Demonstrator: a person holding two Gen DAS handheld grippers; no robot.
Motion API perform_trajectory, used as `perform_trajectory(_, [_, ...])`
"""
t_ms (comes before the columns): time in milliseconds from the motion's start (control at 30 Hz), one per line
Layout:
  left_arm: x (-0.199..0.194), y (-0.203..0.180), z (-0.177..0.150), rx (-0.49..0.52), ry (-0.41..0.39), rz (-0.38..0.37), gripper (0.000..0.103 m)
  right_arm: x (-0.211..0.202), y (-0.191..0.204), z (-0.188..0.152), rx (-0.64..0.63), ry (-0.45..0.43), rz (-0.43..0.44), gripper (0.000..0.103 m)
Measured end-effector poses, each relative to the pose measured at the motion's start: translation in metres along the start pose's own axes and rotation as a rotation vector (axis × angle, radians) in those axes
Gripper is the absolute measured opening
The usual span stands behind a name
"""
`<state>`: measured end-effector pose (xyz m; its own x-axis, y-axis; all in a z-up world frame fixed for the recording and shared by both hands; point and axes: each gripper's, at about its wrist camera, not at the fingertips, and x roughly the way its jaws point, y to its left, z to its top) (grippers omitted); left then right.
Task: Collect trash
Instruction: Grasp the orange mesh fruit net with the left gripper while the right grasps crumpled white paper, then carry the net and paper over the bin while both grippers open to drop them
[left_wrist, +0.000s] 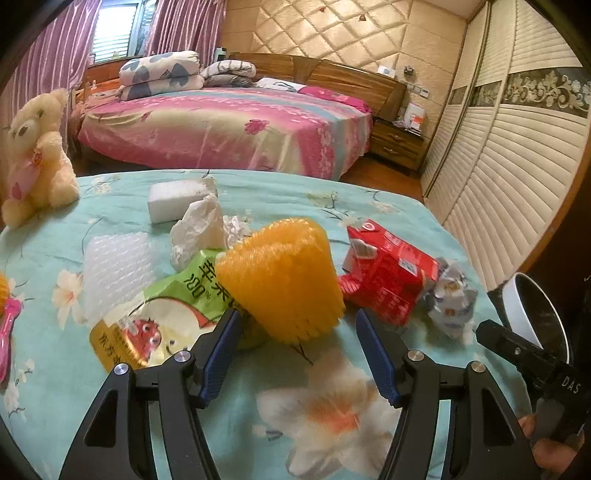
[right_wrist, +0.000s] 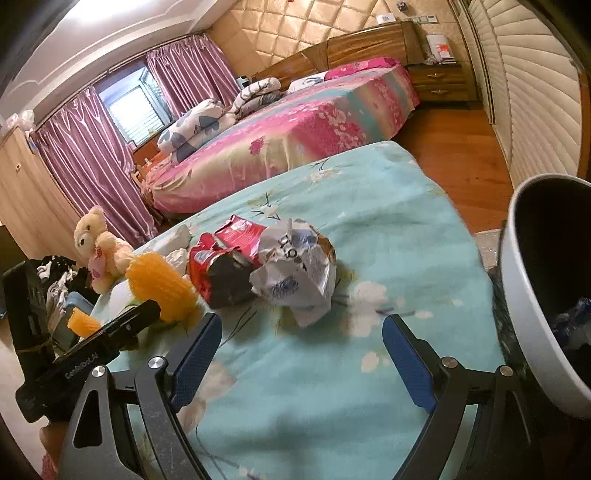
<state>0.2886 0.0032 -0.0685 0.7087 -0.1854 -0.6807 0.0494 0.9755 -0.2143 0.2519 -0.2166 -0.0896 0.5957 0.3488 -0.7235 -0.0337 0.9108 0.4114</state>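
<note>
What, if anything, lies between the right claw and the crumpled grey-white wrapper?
Nothing visible: only bare teal floral bedspread separates the open right claw from the crumpled grey-white wrapper. The red carton sits behind the wrapper.

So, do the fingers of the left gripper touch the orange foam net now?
Cannot tell. In the left wrist view the left gripper is open around the orange foam net, but the net's edges overlap the blue fingers, hiding any gap.
</note>
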Motion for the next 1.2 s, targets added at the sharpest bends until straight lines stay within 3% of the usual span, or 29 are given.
perform_trajectory(267, [0.016,-0.005,0.003,0.022,0.003,0.019,0.061,0.018,0.005,0.011,-0.027,0.014,-0.002,0.089])
perform_trajectory(300, [0.016,-0.006,0.002,0.028,0.004,0.021,0.054,0.019,0.006,0.012,-0.036,0.009,-0.009,0.086])
perform_trajectory(333, [0.018,-0.006,0.002,0.035,0.008,0.021,0.043,0.019,0.007,0.012,-0.044,0.007,-0.015,0.082])
perform_trajectory(400, [0.022,-0.005,0.001,0.037,0.020,0.010,0.033,0.022,0.007,0.012,-0.048,0.024,-0.020,0.050])
perform_trajectory(433, [0.022,-0.004,0.001,0.037,0.022,0.005,0.026,0.023,0.006,0.011,-0.044,0.029,-0.022,0.040])
perform_trajectory(533, [0.020,-0.003,0.000,0.042,0.018,-0.007,0.015,0.020,0.004,0.007,-0.047,0.023,-0.027,0.033])
perform_trajectory(1200, [-0.020,-0.028,-0.027,0.110,0.000,-0.127,0.011,-0.040,-0.014,-0.014,0.027,-0.047,-0.007,0.031])
